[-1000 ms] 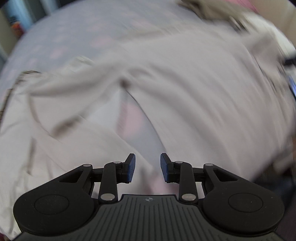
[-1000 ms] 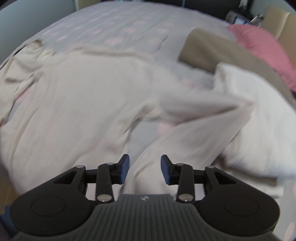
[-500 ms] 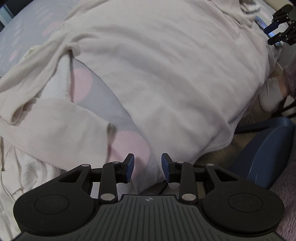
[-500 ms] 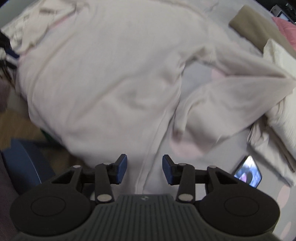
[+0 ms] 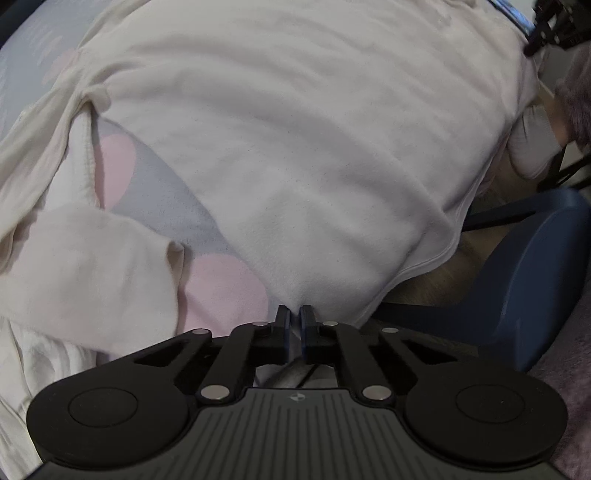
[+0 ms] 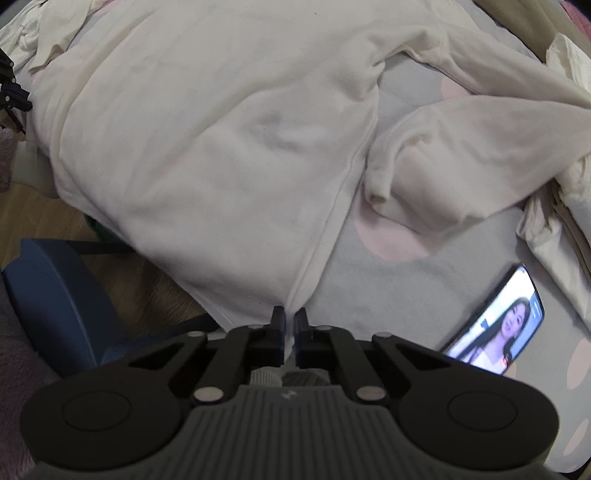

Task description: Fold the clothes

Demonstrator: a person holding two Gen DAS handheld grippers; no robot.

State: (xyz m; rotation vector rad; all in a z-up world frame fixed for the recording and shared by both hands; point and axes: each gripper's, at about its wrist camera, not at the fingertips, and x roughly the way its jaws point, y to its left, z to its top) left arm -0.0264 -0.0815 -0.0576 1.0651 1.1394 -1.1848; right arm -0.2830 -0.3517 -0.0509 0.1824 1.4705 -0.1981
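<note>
A cream long-sleeved sweatshirt point(image 5: 295, 122) lies spread on a grey bedsheet with pink dots point(image 5: 162, 206); its bottom hem hangs over the bed's edge. My left gripper point(image 5: 294, 314) is shut on one bottom corner of the hem, the fabric pinched between its blue pads. In the right wrist view the same sweatshirt point(image 6: 221, 140) fills the middle, and my right gripper point(image 6: 290, 314) is shut on the other hem corner at the side seam. One sleeve point(image 5: 85, 251) lies folded to the left, the other sleeve point(image 6: 461, 147) to the right.
A lit phone point(image 6: 498, 325) lies on the sheet right of my right gripper. A blue chair point(image 5: 524, 273) stands beside the bed over wooden floor point(image 6: 40, 206). More pale laundry point(image 6: 561, 229) is piled at the far right. The other gripper point(image 5: 557, 22) shows at the top right corner.
Both grippers came down to the sweatshirt's hem at the bed edge and went from open to shut on its two bottom corners.
</note>
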